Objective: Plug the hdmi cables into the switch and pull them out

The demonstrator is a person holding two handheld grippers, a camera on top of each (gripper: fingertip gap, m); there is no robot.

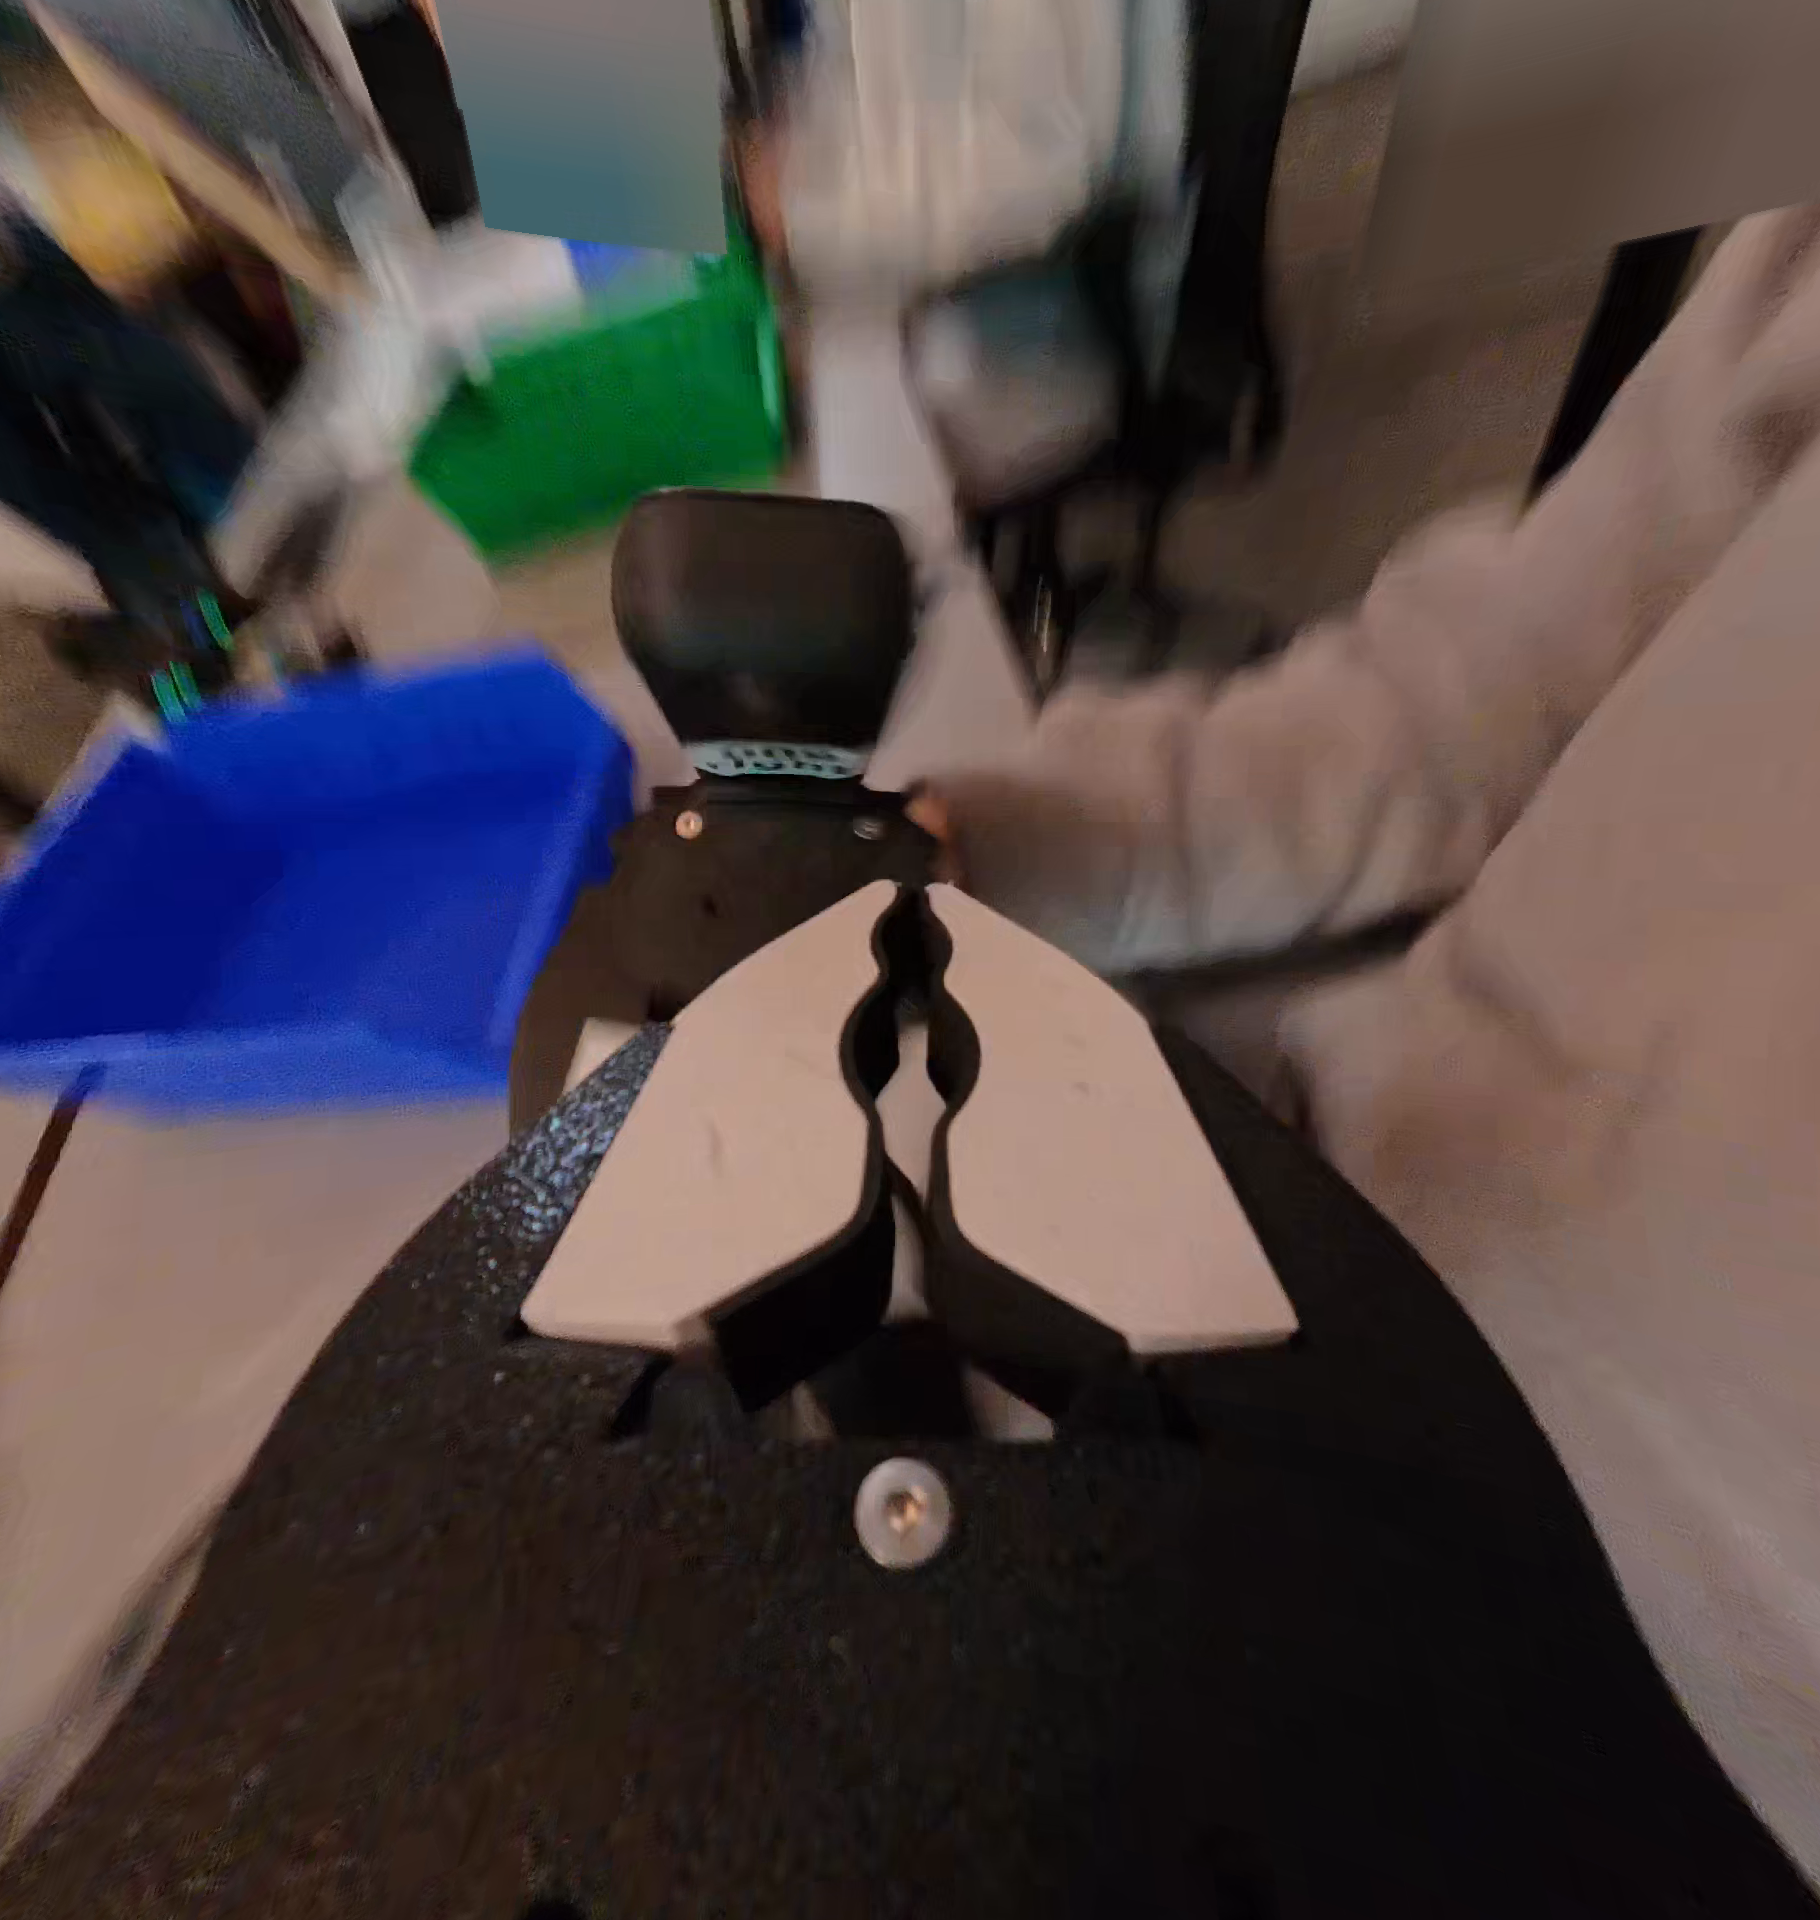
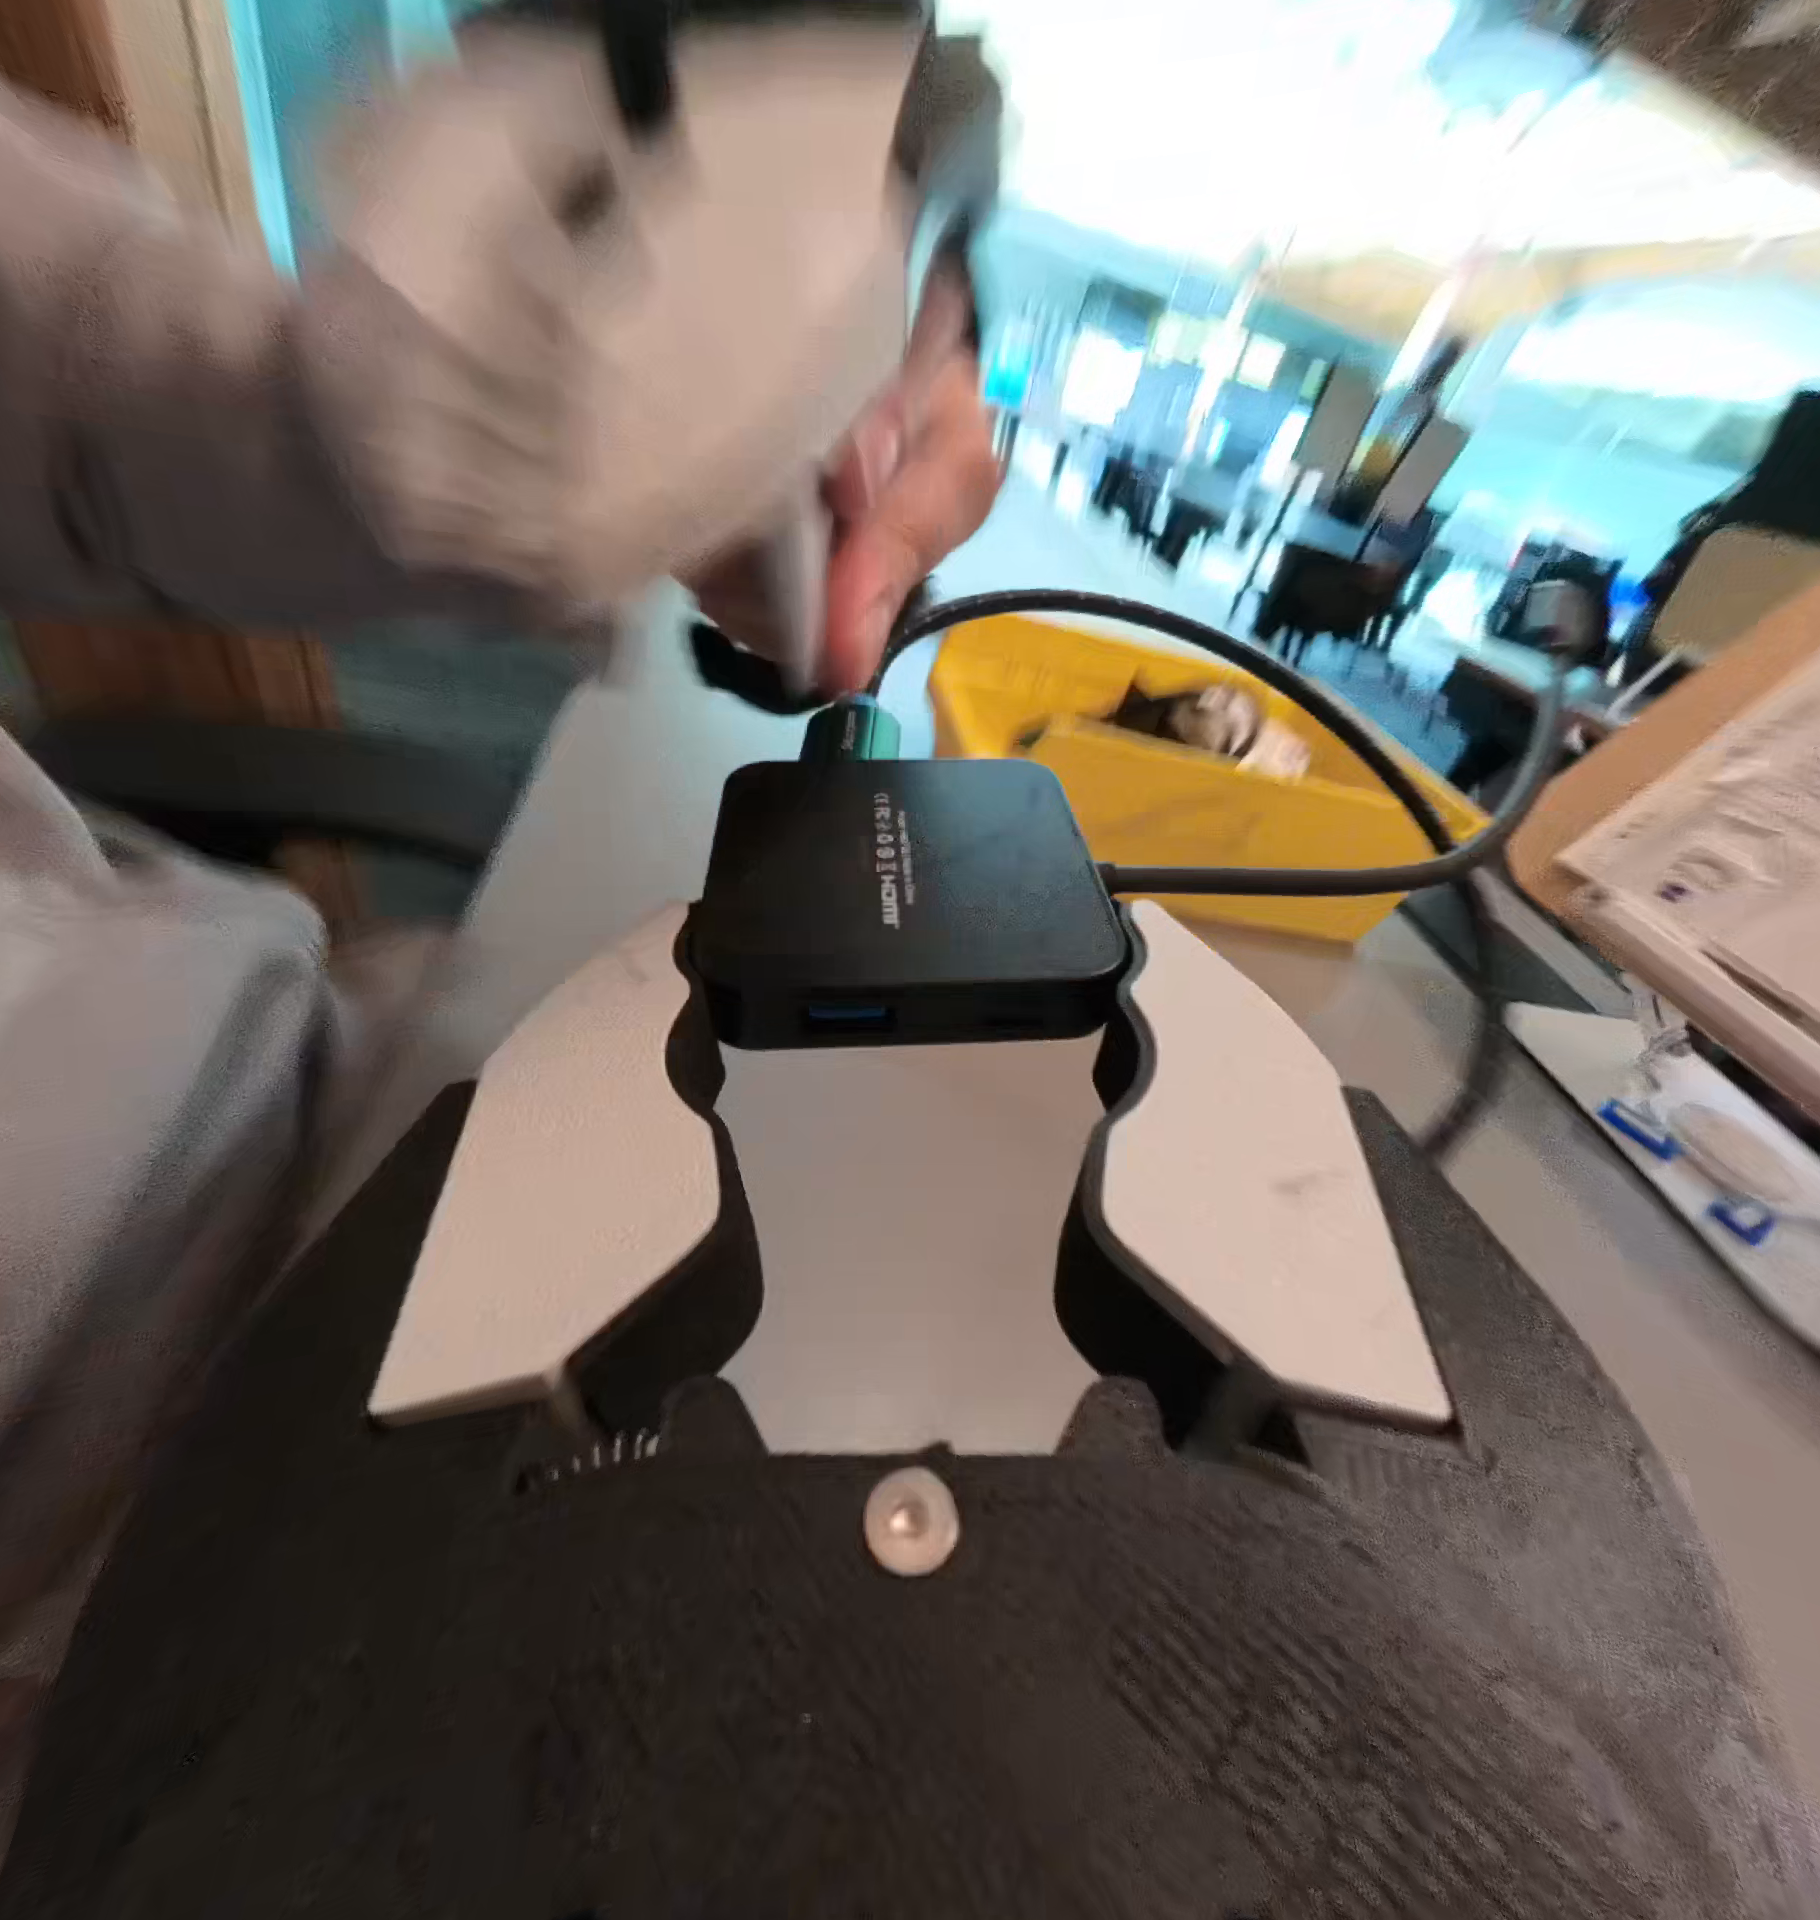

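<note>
The switch (image 2: 911, 899) sits between the right gripper's (image 2: 911, 977) fingers. A plug (image 2: 846, 729) enters its far edge; a cable (image 2: 1301, 881) leaves its right side. Behind it on the right lies a bin (image 2: 1197, 800). Papers (image 2: 1737, 831) lie far right.

At ten o'clock I see a blue bin (image 1: 293, 873), a green crate (image 1: 615, 416) beyond at eleven. A yellow bin (image 2: 1186, 790) at one o'clock, stacked papers (image 2: 1737, 883) at three.

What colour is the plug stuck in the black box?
Green plug, clearest in the right wrist view.
</note>
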